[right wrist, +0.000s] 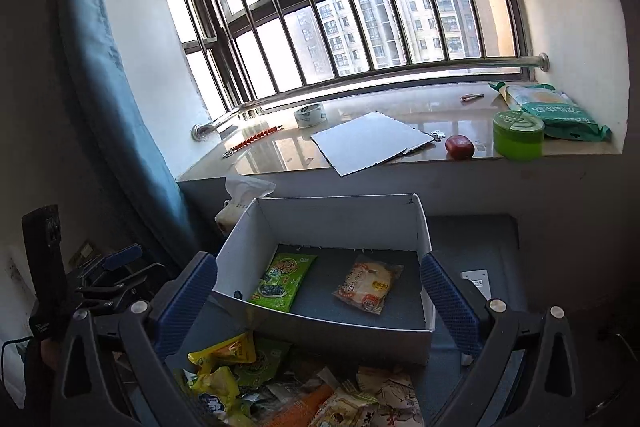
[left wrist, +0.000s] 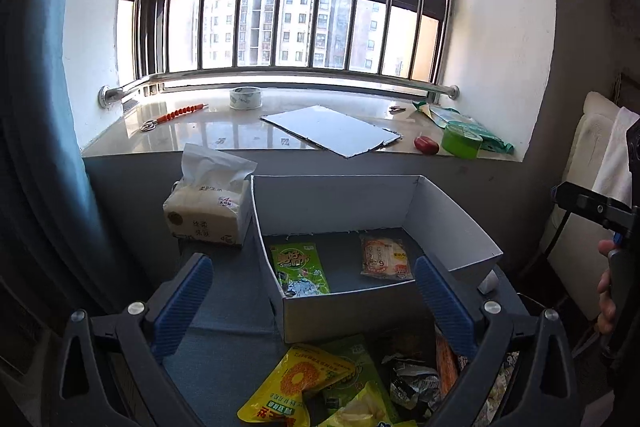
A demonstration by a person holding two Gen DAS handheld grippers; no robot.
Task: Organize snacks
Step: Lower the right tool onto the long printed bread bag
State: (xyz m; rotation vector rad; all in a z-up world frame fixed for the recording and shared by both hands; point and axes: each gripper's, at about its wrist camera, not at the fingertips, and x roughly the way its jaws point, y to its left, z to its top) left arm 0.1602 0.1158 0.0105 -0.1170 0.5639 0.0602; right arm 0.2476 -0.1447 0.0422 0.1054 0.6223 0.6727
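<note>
A white cardboard box (left wrist: 340, 203) (right wrist: 344, 219) stands open on the grey table. Inside lie a green snack packet (left wrist: 300, 269) (right wrist: 283, 281) on the left and an orange-and-white bun packet (left wrist: 385, 257) (right wrist: 368, 283) on the right. A heap of loose snack packets (left wrist: 320, 383) (right wrist: 280, 387) lies in front of the box, among them a yellow pouch (left wrist: 292, 383). My left gripper (left wrist: 316, 299) is open above the heap and the box's near wall, with nothing between its fingers. My right gripper (right wrist: 318, 301) is open too, also empty.
A tissue pack (left wrist: 208, 207) stands left of the box. On the window sill lie a grey board (left wrist: 332, 131), a tape roll (left wrist: 245, 98), a green tub (right wrist: 518, 135), a red object (right wrist: 459, 147) and a green bag (right wrist: 556, 113). A blue curtain (right wrist: 112, 87) hangs left.
</note>
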